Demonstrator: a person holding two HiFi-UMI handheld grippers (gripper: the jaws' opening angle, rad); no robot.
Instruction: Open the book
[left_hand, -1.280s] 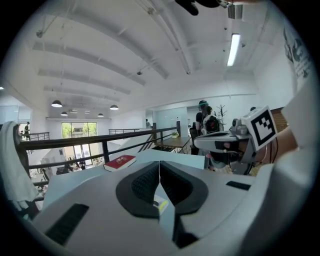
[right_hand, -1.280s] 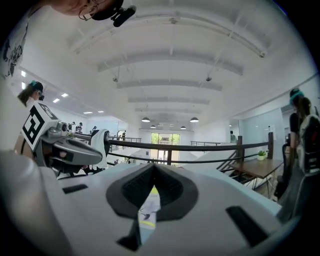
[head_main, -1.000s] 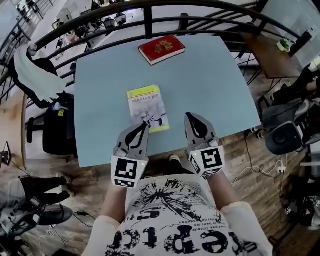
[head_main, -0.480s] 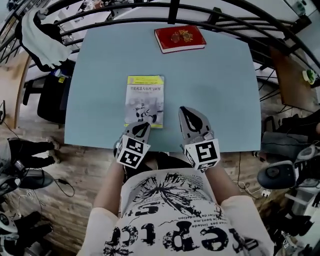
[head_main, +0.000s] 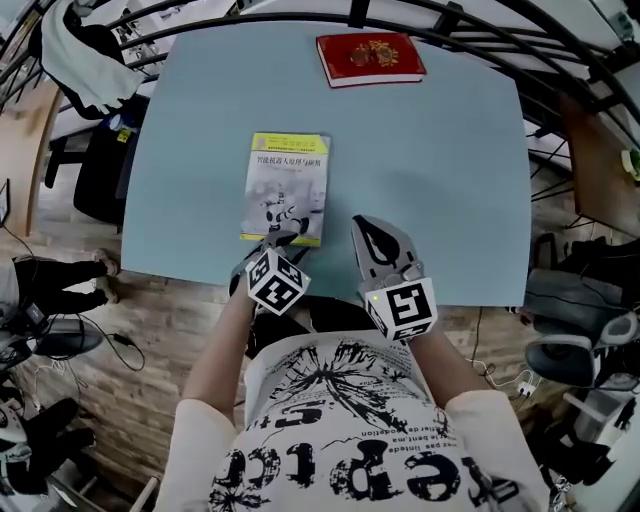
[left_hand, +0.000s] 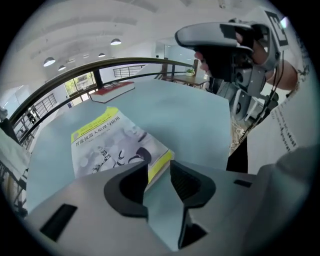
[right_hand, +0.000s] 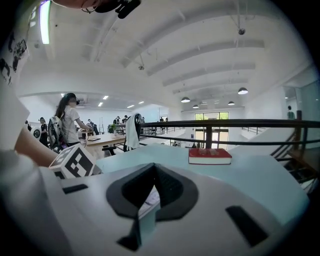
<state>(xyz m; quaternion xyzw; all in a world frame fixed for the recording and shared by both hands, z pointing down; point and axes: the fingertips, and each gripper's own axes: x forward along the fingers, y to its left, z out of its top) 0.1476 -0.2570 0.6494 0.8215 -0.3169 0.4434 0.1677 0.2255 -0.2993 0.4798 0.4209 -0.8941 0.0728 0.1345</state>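
The book (head_main: 285, 190) lies shut and flat on the pale blue table (head_main: 430, 180), cover up, towards the person's side, well apart from a red book (head_main: 370, 58) at the far edge. The step in hand looks like the approach: the cover is not yet lifted. The left gripper (left_hand: 159, 170) points steeply down at the book's near edge, its jaws opening with only bare table between them and the book's near corner just beyond the tips. The right gripper (right_hand: 154, 165) hangs just beside the book on the right, tips pressed together and pinching nothing. The next move probably calls for slipping one left jaw under the cover's free edge without catching the pages, while the right gripper could pin the book down
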